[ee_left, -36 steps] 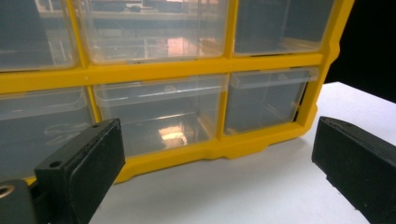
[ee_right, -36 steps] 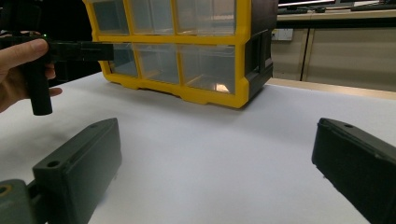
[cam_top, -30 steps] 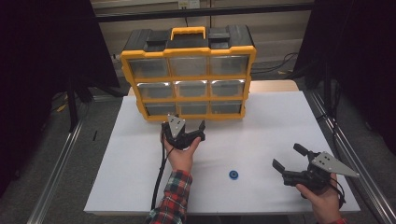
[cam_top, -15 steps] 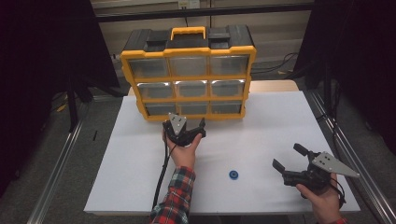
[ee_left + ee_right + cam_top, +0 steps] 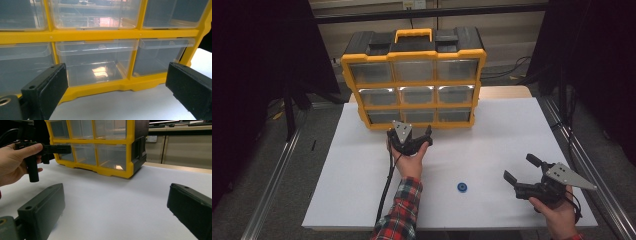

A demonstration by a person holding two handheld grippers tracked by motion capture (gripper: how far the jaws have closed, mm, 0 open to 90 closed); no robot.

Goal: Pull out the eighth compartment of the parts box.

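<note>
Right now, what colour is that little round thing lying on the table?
Blue; the small disc shows best in the high view.

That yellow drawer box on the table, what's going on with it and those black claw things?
A person holds a two-jaw gripper in each hand at a white table. The left gripper is open, right up at the bottom row of the yellow plastic organizer with clear drawers, aimed at the bottom middle drawer. The right gripper is open too, over the table's right side, holding nothing. A small blue round part lies between the hands.
</note>
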